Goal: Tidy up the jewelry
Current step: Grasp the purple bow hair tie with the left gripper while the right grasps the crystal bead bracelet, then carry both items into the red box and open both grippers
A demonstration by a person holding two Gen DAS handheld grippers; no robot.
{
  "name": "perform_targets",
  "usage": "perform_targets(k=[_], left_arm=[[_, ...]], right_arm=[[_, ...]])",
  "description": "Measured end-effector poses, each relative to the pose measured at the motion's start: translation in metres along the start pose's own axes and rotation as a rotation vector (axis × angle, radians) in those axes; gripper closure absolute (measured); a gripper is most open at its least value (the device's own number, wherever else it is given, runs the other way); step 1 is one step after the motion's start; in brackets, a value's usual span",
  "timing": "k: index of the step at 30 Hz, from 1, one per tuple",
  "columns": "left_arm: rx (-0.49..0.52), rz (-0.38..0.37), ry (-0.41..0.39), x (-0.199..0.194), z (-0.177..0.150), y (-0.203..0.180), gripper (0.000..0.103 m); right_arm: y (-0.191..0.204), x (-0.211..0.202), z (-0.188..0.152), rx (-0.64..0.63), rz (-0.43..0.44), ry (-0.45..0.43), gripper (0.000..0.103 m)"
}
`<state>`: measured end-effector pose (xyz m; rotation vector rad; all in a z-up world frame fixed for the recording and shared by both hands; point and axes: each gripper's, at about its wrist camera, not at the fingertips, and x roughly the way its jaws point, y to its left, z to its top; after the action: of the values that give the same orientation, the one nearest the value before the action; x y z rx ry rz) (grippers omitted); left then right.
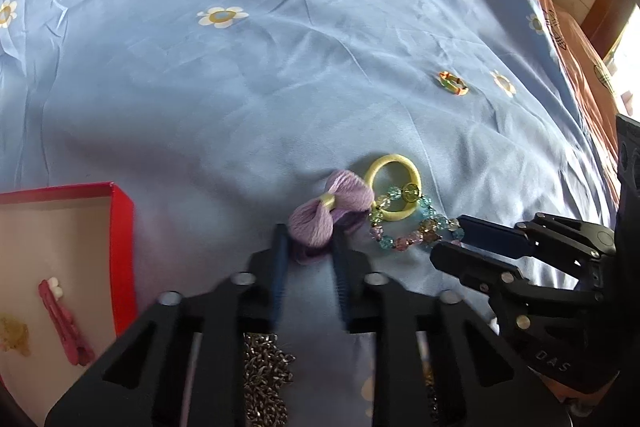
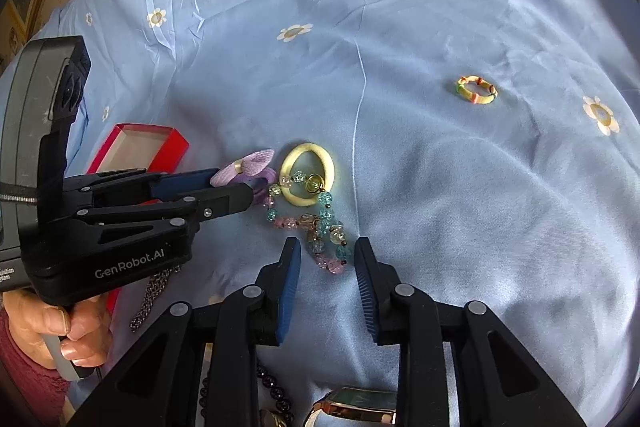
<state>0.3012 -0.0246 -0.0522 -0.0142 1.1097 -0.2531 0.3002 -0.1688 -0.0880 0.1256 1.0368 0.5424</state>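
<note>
A purple bow hair tie (image 1: 316,215) lies on the blue flowered sheet (image 1: 200,87). My left gripper (image 1: 310,233) comes down over its near lobe, and its blue pads press the bow from both sides. From the right wrist view, the left gripper (image 2: 236,185) has its tips together at the bow (image 2: 256,159). A pastel bead bracelet (image 2: 324,215) trails from a yellow ring hair tie (image 2: 308,147) toward my right gripper (image 2: 327,247). The bracelet's near end lies between the right gripper's fingers, and the left pad stands clear of the beads.
A red box (image 1: 122,251) at the left holds a pink hair clip (image 1: 64,323) and a yellow piece (image 1: 14,339). A small multicoloured ring (image 2: 480,101) lies farther right. A metal chain (image 2: 154,291), dark beads (image 2: 276,391) and a watch (image 2: 360,407) lie near me.
</note>
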Motion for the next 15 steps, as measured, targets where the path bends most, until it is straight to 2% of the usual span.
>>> perform_targets(k=[2, 5, 15], left_arm=[[0.01, 0.007, -0.004, -0.002, -0.002, -0.002, 0.096], [0.002, 0.003, -0.009, -0.005, -0.004, -0.001, 0.096], [-0.081, -0.039, -0.073, -0.045, -0.026, 0.011, 0.097]], right_arm=[[0.001, 0.0, 0.0, -0.006, -0.015, 0.0, 0.086], [0.002, -0.001, -0.001, -0.005, -0.014, 0.001, 0.096], [0.012, -0.029, -0.007, 0.006, 0.016, -0.07, 0.096]])
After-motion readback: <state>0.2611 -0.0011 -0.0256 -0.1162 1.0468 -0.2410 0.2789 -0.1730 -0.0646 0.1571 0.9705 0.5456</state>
